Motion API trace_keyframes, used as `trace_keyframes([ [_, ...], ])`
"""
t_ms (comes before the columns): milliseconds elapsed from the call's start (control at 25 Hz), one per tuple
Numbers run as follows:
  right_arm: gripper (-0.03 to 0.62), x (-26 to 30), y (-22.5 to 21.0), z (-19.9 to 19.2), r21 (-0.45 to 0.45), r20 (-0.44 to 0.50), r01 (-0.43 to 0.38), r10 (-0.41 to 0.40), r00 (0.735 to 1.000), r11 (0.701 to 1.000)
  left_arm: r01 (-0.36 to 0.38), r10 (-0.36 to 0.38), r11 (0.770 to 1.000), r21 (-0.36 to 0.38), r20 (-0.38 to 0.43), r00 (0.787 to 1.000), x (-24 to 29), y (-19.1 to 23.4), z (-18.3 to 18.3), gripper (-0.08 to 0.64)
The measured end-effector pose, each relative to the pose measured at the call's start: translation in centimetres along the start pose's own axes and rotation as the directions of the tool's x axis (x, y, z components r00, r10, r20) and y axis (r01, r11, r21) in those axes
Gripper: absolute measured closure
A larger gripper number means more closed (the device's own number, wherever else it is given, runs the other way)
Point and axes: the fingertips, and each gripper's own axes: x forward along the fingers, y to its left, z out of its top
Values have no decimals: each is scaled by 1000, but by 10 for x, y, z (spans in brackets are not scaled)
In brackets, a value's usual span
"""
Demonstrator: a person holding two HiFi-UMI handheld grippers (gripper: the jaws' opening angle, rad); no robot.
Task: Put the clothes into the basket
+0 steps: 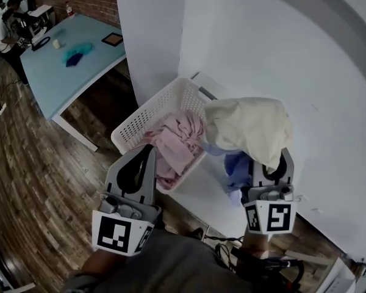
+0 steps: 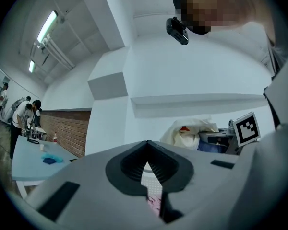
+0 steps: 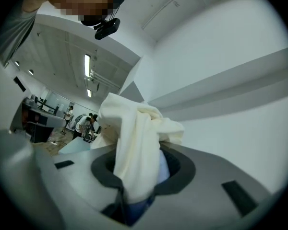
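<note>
The right tongs (image 1: pixel 269 163) are clamped on a cream garment (image 1: pixel 247 127) and a blue garment (image 1: pixel 236 163) (the two bunched together), held up just beside the white laundry basket (image 1: pixel 143 115), which has pink clothes (image 1: pixel 178 140) in it. The left tongs (image 1: pixel 147 150) are pressed together with nothing between them, near the basket's rim and above the wooden floor (image 1: pixel 30 182).

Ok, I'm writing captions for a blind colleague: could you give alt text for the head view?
The right tongs clamp a crumpled cream cloth with a blue garment bunched under it, held right of a white perforated plastic laundry basket that holds pink clothes. The left tongs, shut and empty, point at the basket's near rim.
</note>
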Motion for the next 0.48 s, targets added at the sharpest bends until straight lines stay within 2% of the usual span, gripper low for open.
trace_keyframes([
  [160, 469, 34, 39, 21, 10, 30, -77, 77, 997, 997, -36, 36, 999, -9, 18, 999, -6, 40, 6, 552],
  [280, 468, 57, 70, 19, 2, 12, -130, 130, 991, 992, -60, 60, 998, -16, 22, 998, -11, 67, 6, 552],
  [400, 460, 79, 95, -4, -13, -81, -187, 185, 979, 982, -73, 74, 997, -36, 14, 997, -11, 86, 1, 552],
  [480, 445, 88, 111, -30, -18, -184, -240, 233, 955, 971, -75, 76, 996, -52, 2, 997, -10, 93, -5, 552],
])
